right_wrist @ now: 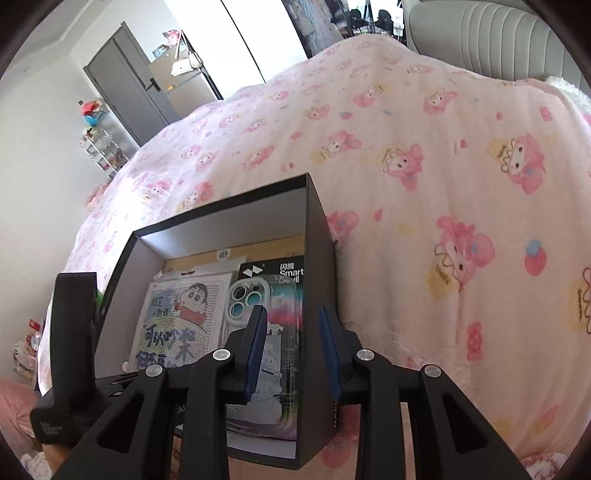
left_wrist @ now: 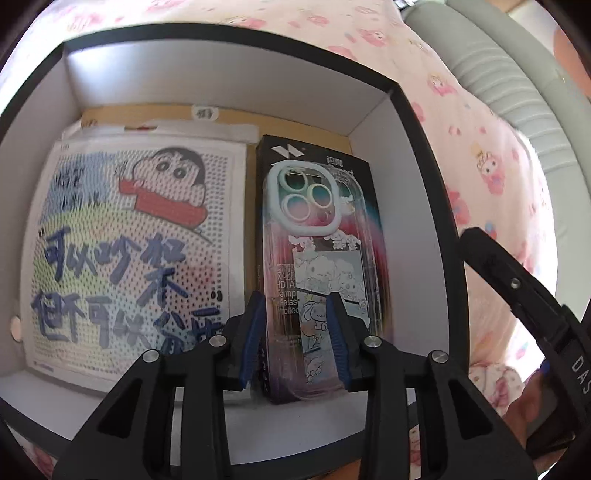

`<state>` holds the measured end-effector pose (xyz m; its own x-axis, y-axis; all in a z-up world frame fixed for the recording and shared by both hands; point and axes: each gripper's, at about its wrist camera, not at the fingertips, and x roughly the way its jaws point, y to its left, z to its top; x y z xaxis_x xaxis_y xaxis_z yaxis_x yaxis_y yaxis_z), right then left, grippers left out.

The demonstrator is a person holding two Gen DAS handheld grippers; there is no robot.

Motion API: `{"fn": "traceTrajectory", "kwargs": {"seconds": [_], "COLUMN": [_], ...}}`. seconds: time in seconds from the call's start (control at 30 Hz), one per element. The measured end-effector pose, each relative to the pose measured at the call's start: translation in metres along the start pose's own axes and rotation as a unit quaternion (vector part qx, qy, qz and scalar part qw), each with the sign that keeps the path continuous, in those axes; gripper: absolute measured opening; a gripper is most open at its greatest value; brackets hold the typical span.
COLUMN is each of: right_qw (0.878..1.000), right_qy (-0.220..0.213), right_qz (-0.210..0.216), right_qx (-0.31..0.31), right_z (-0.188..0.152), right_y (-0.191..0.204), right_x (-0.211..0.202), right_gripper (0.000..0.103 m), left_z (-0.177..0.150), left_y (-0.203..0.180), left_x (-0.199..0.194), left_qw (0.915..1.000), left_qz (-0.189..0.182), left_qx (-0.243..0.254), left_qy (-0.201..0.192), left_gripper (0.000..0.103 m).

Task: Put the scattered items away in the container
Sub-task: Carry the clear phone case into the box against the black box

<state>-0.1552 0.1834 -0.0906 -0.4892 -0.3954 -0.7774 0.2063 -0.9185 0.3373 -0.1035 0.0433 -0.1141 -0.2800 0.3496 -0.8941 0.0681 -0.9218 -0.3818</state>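
Note:
A black box with white inside walls (left_wrist: 369, 110) sits on the bed; it also shows in the right wrist view (right_wrist: 317, 236). Inside lie a cartoon dotted card (left_wrist: 129, 251), also seen in the right wrist view (right_wrist: 177, 325), and a clear phone case (left_wrist: 317, 258) on a black package (left_wrist: 354, 162). The case also shows in the right wrist view (right_wrist: 273, 350). My left gripper (left_wrist: 297, 332) is open and empty just above the near end of the case. My right gripper (right_wrist: 293, 350) is open and empty above the box's right side.
A pink cartoon-print blanket (right_wrist: 424, 184) covers the bed around the box. A grey padded headboard (right_wrist: 480, 33) is at the back right. A grey door (right_wrist: 125, 85) and a shelf rack (right_wrist: 99, 147) stand at the far left. The other gripper's body (left_wrist: 535, 314) is to the right of the box.

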Motion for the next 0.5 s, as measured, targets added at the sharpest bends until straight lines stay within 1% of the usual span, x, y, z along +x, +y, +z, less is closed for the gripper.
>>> {"fn": "traceTrajectory", "kwargs": {"seconds": [0.07, 0.1, 0.13, 0.2, 0.33, 0.43, 0.47, 0.5], "right_qw": [1.0, 1.0, 1.0, 1.0, 1.0, 0.999, 0.999, 0.999], "right_qy": [0.003, 0.003, 0.004, 0.007, 0.025, 0.037, 0.039, 0.039], "right_qz": [-0.003, -0.007, -0.01, -0.012, -0.005, -0.001, -0.001, -0.002], "right_qx": [-0.001, -0.001, -0.002, 0.001, 0.01, 0.018, 0.02, 0.021], "right_z": [-0.001, -0.001, -0.001, -0.002, -0.005, -0.008, -0.008, -0.008], "right_y": [0.0, 0.0, 0.0, -0.002, -0.005, -0.008, -0.009, -0.009], "right_x": [0.002, 0.003, 0.004, 0.006, 0.014, 0.018, 0.019, 0.018], "right_gripper": [0.026, 0.026, 0.026, 0.026, 0.026, 0.026, 0.026, 0.026], "left_z": [0.0, 0.001, 0.002, 0.004, 0.01, 0.01, 0.011, 0.01], "left_y": [0.009, 0.014, 0.017, 0.016, 0.008, 0.0, -0.001, -0.005], "left_x": [-0.005, -0.009, -0.011, -0.011, 0.0, 0.008, 0.009, 0.008], "left_qw": [0.9993, 0.9983, 0.9977, 0.9978, 0.9987, 0.9976, 0.9977, 0.9985], "left_qz": [-0.026, -0.035, -0.036, -0.039, -0.038, -0.065, -0.066, -0.055], "left_qx": [-0.025, -0.042, -0.049, -0.043, -0.031, -0.022, -0.016, -0.004], "left_qy": [-0.012, -0.02, -0.029, -0.032, -0.013, 0.005, 0.009, 0.007], "left_gripper": [0.033, 0.033, 0.033, 0.033, 0.033, 0.033, 0.034, 0.034]}}
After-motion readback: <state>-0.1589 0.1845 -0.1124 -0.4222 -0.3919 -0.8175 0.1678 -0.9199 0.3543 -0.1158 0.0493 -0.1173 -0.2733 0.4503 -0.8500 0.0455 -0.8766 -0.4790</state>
